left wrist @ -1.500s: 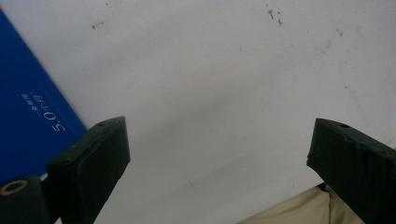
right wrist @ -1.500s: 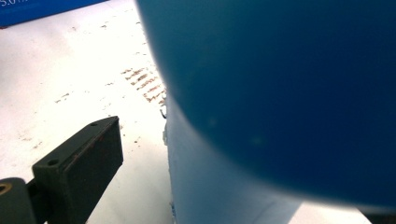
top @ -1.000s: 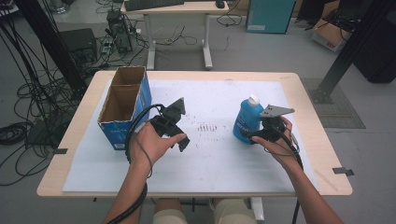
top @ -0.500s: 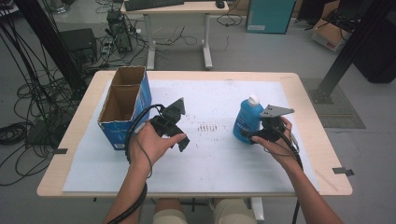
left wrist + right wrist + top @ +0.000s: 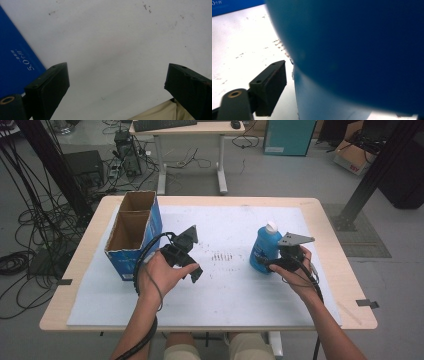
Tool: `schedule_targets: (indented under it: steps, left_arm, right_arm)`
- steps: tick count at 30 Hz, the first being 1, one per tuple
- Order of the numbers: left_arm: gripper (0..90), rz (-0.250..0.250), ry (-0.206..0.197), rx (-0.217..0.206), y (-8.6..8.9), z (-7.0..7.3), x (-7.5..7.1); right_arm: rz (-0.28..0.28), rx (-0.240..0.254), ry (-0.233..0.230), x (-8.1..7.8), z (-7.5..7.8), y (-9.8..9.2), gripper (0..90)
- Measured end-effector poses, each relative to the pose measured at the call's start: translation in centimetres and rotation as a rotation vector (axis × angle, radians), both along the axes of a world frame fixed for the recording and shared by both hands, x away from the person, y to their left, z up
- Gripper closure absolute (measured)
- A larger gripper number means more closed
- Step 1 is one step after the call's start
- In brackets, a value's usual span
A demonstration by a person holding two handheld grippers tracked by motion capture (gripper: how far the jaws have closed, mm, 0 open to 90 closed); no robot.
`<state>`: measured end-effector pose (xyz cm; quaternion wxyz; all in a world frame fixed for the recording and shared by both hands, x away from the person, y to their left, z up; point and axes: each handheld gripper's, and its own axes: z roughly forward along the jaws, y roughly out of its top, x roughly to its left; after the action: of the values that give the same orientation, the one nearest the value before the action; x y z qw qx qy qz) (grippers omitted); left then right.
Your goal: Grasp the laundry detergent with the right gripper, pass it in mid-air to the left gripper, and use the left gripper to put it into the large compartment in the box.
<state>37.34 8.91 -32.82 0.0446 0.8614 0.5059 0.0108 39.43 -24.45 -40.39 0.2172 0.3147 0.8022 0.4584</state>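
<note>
High view unchanged: right gripper still clasps the bottle (left gripper gaping).

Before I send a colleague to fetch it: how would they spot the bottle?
Find the white mat covering the wooden table, then look to its right half, away from the cardboard box at the left. The bottle stands upright by the right gripper: the one blue plastic thing with a white cap.
</note>
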Motion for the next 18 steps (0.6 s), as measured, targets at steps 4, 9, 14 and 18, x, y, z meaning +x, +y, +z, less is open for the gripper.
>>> schedule_targets:
  steps: [4, 9, 14, 18]
  left_arm:
    - [5.9, -0.001, -0.001, 0.001, 0.02, 0.03, 0.0]
    - [5.9, -0.005, -0.003, 0.001, -0.03, 0.11, -0.04]
    - [5.9, -0.005, -0.003, 0.001, -0.03, 0.12, -0.04]
    - [5.9, -0.004, -0.006, 0.002, -0.02, 0.12, -0.05]
  right_arm:
    - [0.003, -0.003, -0.012, 0.01, -0.01, 0.05, 22.4]
    - [0.0, -0.008, -0.014, 0.1, -0.07, 0.07, 25.3]
    - [-0.001, -0.002, -0.01, 0.15, -0.2, 0.04, 28.2]
    - [-0.005, 0.004, 0.002, 0.18, -0.4, 0.07, 29.8]
